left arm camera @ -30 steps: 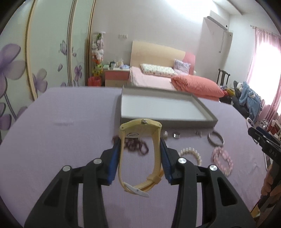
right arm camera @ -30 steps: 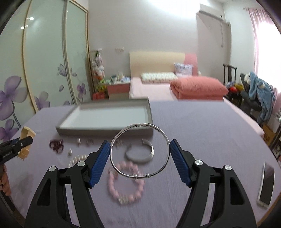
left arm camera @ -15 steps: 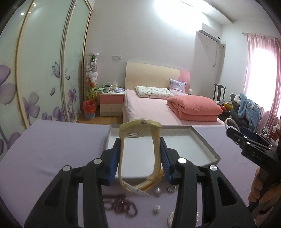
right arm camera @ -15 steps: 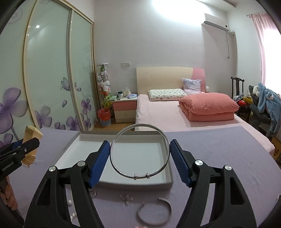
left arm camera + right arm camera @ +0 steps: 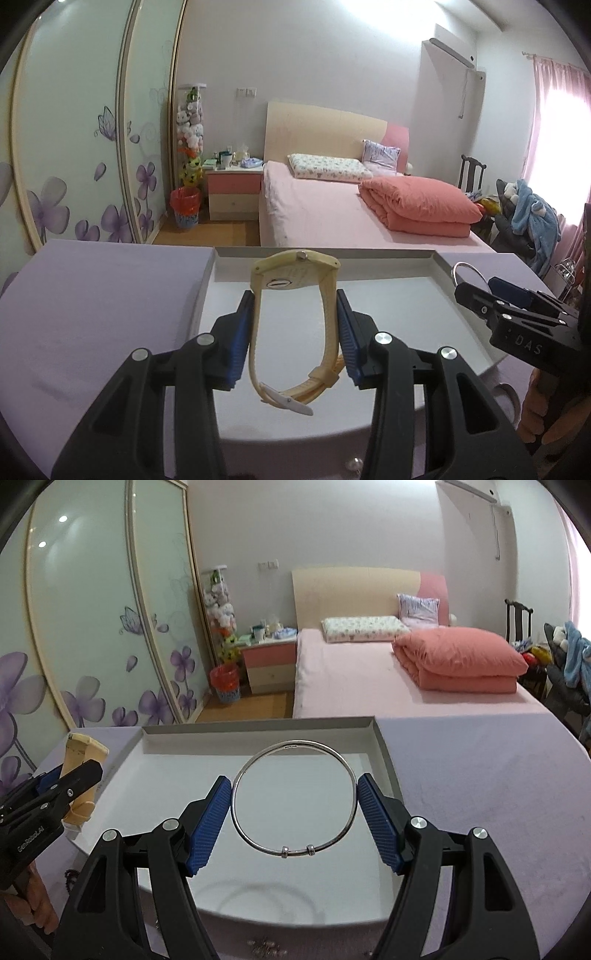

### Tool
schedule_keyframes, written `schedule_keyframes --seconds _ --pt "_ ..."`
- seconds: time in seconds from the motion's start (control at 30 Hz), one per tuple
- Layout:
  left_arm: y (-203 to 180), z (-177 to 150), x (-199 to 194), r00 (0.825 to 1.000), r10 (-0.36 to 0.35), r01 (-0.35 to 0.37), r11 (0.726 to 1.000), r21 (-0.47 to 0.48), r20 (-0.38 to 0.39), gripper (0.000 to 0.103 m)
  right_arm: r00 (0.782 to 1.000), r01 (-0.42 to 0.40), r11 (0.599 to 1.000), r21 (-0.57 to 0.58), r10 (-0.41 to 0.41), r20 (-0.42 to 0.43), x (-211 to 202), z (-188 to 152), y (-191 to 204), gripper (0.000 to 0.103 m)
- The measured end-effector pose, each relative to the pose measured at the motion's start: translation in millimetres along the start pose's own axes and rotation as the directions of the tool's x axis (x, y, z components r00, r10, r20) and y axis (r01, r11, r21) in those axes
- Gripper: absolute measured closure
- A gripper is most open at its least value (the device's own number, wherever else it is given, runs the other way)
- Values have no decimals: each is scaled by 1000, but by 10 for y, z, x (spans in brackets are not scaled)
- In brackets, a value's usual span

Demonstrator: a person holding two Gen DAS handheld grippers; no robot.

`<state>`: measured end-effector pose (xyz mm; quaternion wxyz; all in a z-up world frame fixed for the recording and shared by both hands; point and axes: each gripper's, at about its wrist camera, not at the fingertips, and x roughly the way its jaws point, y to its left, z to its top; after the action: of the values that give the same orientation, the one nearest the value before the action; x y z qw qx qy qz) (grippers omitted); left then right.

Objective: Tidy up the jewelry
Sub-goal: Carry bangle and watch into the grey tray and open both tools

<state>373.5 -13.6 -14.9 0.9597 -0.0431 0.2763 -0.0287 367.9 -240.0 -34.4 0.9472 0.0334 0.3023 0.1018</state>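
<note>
My left gripper (image 5: 294, 332) is shut on a pale yellow watch (image 5: 291, 291), held by its strap above the grey tray (image 5: 436, 317). My right gripper (image 5: 294, 812) is shut on a thin silver bangle (image 5: 343, 764) and holds it above the same tray (image 5: 384, 746), whose floor shows the bangle's shadow. The right gripper also shows at the right of the left wrist view (image 5: 517, 317). The left gripper with the watch (image 5: 79, 760) shows at the left of the right wrist view. The tray floor under both is bare.
The tray lies on a purple cloth table (image 5: 498, 794). Small jewelry pieces lie before the tray's near edge: a silver piece (image 5: 264, 947), dark beads (image 5: 70, 877) and a pearl (image 5: 355, 463). A bed (image 5: 332, 210) stands beyond the table.
Both grippers have moved forward from over the loose jewelry to over the tray, each still holding its piece. The loose bracelets have dropped out of view below.
</note>
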Motion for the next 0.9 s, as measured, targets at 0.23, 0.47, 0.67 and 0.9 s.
schedule_keyframes --seconds 0.23,0.47,0.67,0.9 --pt "24 -42 193 999 4 -4 1000 -11 -36 61 999 -12 1000 6 12 -32 72 28 19 22" --pt "-11 -103 312 998 -4 4 1000 -10 -65 54 1000 -11 999 31 11 -5 -56 86 -67 22" --pt "17 -69 247 999 1 -2 1000 -21 -42 48 1000 -4 1000 26 3 15 -127 119 -109 22" --pt "70 -83 18 1000 19 -19 1000 -19 -21 48 1000 10 1000 18 -11 29 -257 72 -96 22"
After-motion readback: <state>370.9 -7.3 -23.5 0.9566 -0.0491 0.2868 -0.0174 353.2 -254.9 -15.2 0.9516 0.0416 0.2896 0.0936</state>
